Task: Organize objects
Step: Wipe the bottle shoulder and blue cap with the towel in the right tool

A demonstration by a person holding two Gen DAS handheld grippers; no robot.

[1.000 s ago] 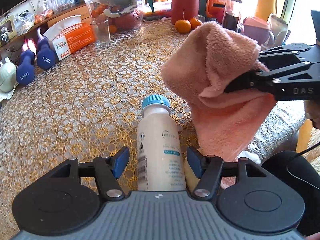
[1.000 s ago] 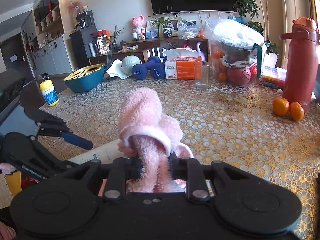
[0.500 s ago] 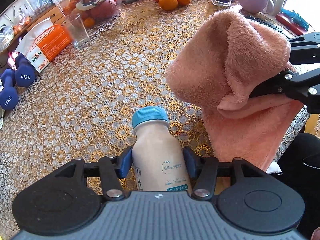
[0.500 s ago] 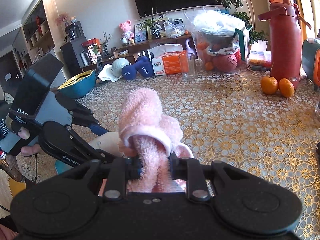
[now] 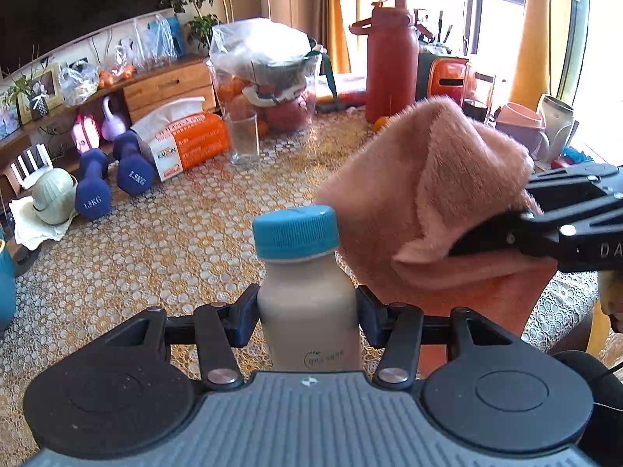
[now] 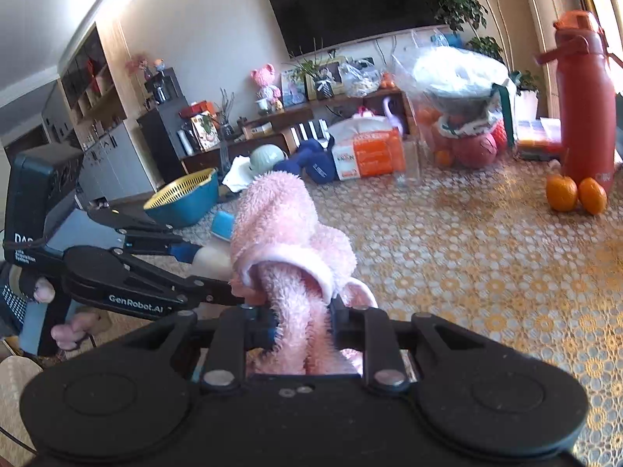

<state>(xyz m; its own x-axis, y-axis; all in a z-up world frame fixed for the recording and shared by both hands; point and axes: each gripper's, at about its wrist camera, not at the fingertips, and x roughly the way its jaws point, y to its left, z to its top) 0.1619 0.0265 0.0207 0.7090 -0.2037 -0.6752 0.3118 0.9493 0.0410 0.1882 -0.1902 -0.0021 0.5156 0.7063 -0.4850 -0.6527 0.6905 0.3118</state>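
My left gripper point(image 5: 307, 317) is shut on a white drink bottle point(image 5: 309, 311) with a blue cap point(image 5: 294, 231), held above the table's near edge. My right gripper point(image 6: 300, 323) is shut on a fluffy pink towel point(image 6: 288, 249), which bunches up above the jaws. In the left wrist view the towel point(image 5: 428, 194) hangs just right of the bottle, close to its cap, with the right gripper coming in from the right edge. In the right wrist view the bottle point(image 6: 212, 258) and its cap point(image 6: 222, 225) show left of the towel, partly hidden by it.
The table point(image 5: 175, 241) has a gold lace cloth. At the back stand blue dumbbells point(image 5: 113, 179), an orange tissue pack point(image 5: 187, 140), a glass point(image 5: 244, 138), a bagged fruit container point(image 5: 268, 78) and a red flask point(image 5: 391, 66). Two oranges point(image 6: 576, 192) and a teal basket point(image 6: 183, 198) show too.
The left gripper has closed on the bottle, lifted it and tilted upward, so the room's back now shows. The right gripper has kept hold of the towel and stayed beside the bottle.
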